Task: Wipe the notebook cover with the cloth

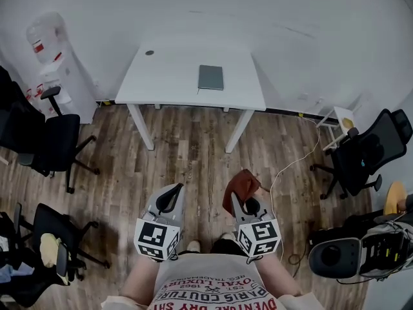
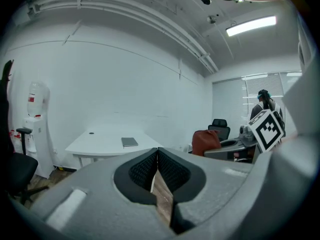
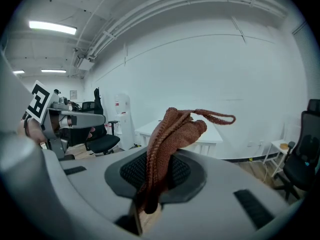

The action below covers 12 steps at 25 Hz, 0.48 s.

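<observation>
A person is standing on a wood-plank floor, well apart from a white desk. The task looks to be at its approach step, with the cloth in hand and the wiping not yet begun.

On the left, the left claw is pointing toward the desk. Its ribbed black pads are pressing together with nothing between them.

Ahead, the notebook is lying closed on the desk. It is a thin, flat rectangle with a smooth grey-green cover, sitting right of centre and nearer the desk's near edge than its far edge.

On the right, the right claw is pinching the cloth. The cloth is a rust-brown knitted rag bunched into soft folds, and a loose loop of yarn is sticking out above the claw.

The next move likely calls for walking up to the desk and laying the cloth flat on the cover. The empty left claw could perhaps steady the light notebook so it is not sliding on the slick desktop.
</observation>
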Tool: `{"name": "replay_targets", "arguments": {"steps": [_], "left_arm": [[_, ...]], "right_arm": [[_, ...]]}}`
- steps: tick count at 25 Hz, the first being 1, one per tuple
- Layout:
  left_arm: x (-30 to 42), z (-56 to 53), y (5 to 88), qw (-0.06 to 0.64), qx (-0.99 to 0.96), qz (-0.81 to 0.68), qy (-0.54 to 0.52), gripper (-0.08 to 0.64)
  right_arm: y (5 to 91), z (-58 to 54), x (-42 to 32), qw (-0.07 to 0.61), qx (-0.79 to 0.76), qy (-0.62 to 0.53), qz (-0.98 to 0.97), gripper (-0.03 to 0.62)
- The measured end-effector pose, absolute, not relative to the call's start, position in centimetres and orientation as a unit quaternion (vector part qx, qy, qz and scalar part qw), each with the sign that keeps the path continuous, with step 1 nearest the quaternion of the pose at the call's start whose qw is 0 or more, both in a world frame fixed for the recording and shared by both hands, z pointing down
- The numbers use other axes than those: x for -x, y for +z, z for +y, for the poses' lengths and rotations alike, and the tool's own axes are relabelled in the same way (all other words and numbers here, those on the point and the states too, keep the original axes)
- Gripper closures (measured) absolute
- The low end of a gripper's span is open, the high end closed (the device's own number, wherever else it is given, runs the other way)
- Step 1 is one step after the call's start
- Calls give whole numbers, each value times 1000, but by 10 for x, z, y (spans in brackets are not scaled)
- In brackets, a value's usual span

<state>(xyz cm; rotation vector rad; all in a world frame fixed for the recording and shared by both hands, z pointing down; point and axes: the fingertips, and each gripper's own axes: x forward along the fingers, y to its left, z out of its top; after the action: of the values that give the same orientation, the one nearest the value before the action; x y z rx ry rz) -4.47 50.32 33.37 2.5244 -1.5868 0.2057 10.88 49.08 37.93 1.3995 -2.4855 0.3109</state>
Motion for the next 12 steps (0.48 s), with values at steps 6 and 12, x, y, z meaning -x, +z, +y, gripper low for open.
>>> {"name": "replay_targets", "arguments": {"steps": [6,12], "left_arm": [[39,447,346,76,-836,-537,80,549],[20,363,346,72,-820,-562,84,549]], "right_arm": [[395,424,-112,125,-476,121,-862,518],[397,327,-137,121,-457,123,-872,518]]}}
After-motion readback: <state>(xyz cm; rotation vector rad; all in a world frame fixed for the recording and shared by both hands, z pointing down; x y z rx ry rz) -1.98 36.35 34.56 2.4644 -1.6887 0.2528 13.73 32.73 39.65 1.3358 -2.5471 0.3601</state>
